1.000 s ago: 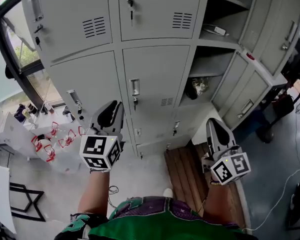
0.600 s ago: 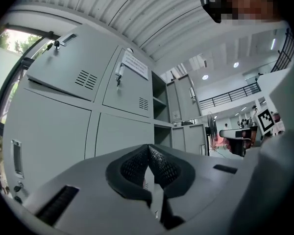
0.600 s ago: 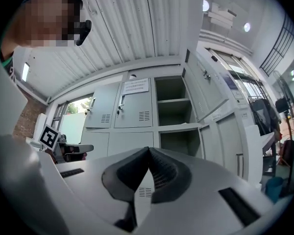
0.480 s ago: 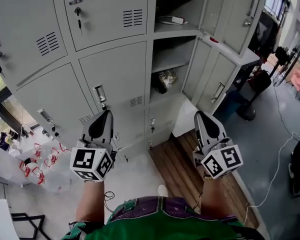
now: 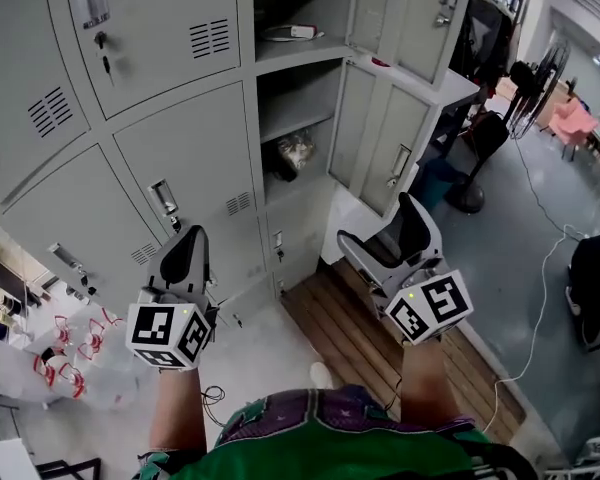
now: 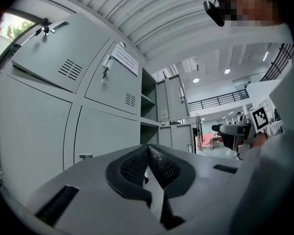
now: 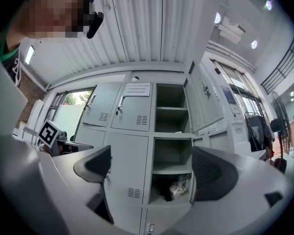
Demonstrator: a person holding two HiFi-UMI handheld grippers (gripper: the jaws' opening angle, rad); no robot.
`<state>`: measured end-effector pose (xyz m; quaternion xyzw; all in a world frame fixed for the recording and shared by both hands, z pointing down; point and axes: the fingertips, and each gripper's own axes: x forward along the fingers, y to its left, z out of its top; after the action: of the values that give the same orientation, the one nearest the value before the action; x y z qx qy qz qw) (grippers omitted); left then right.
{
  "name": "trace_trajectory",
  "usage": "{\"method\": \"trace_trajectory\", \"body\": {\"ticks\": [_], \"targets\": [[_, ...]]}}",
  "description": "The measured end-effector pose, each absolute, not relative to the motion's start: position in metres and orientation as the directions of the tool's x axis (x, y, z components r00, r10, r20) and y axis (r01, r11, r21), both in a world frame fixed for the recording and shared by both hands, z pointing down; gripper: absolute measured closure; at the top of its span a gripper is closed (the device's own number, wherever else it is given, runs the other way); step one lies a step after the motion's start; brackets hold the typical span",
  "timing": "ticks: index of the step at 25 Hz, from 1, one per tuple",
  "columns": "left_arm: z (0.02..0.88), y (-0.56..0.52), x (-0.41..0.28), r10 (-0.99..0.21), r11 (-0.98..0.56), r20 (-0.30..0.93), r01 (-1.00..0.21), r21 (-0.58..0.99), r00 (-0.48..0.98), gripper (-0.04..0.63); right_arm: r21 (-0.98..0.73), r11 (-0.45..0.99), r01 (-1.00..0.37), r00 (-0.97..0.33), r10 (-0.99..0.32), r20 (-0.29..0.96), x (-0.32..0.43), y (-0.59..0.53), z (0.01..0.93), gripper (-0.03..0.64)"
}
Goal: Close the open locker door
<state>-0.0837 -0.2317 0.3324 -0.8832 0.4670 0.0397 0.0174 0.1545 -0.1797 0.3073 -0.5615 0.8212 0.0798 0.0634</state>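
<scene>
In the head view, a bank of grey sheet-metal lockers (image 5: 170, 118) fills the upper left, its shut doors flat, with louvred vents and bright handles. The right-hand column stands open: the open door (image 5: 365, 128) is swung out to the right of its compartment, and a second door (image 5: 420, 13) above it is swung out the same way. A crumpled bag (image 5: 294, 151) lies on a shelf inside. The left tongs (image 5: 185, 238) point at the shut doors. The right tongs (image 5: 380, 230) sit below the open door, clear of it, over a strip of wooden planks (image 5: 370, 333). A floor fan (image 5: 540, 73) and a pale cable (image 5: 545, 288) occupy the smooth floor to the right, and open floor lies between them and the door. In the left gripper view, the ribbed dark pads are pressed together with nothing between them. In the right gripper view, the jaws are opening wide and hold nothing; the open shelves and the bag show through the gap.
</scene>
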Motion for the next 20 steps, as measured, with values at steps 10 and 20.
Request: {"method": "trace_trajectory", "body": {"ticks": [10,20], "targets": [[0.337,-0.225,-0.059,-0.789,-0.611,-0.075,-0.792,0.0,0.609,0.575,0.059,0.272,-0.961,-0.277,-0.95,-0.145,0.198,-0.187,0.318,0.071],[0.339,-0.238,-0.018,-0.795,-0.603,-0.059,-0.797,-0.028,0.604,0.575,0.02,0.209,-0.978,-0.21,-0.968,-0.139,0.275,-0.218,0.327,0.106]]}}
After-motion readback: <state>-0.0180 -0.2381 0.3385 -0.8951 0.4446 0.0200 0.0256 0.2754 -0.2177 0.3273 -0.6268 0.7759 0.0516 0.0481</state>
